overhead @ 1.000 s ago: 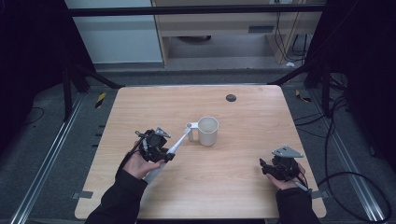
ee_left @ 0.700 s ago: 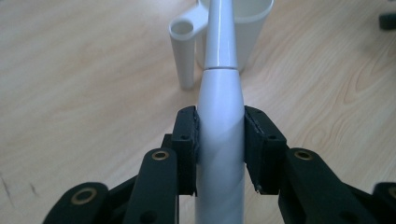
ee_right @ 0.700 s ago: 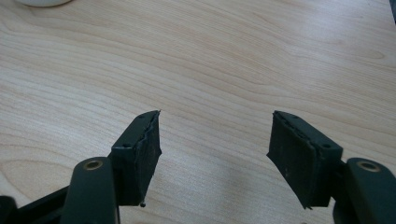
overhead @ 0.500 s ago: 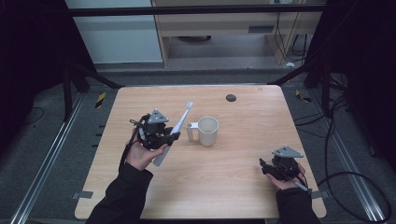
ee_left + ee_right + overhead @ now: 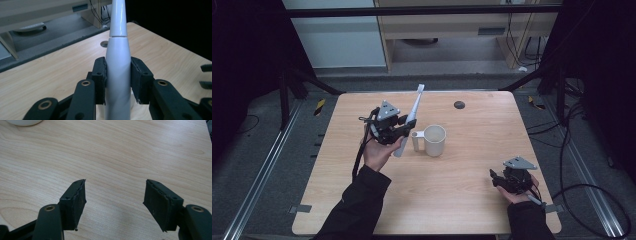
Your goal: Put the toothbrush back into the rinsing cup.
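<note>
My left gripper [image 5: 401, 130] is shut on a white electric toothbrush [image 5: 411, 117], held above the table's left half with the brush head pointing up and away. In the left gripper view the toothbrush handle [image 5: 117, 72] sits squeezed between the two black pads [image 5: 100, 75]. A white mug [image 5: 433, 140] stands on the table just right of that gripper, its handle toward it. My right gripper [image 5: 496, 181] rests low near the table's front right corner. Its jaws stand open over bare wood in the right gripper view [image 5: 113, 200], and the mug's base [image 5: 23, 122] shows at the top left.
The wooden table [image 5: 472, 210] has a dark round grommet hole [image 5: 459, 104] near its far edge. Black frame posts and cables surround the table, and a wooden cabinet [image 5: 452, 25] stands behind it on the grey floor.
My left gripper has lifted and tilted the toothbrush from lying low toward the mug to nearly upright, moving left and away. The right gripper has stayed still.
</note>
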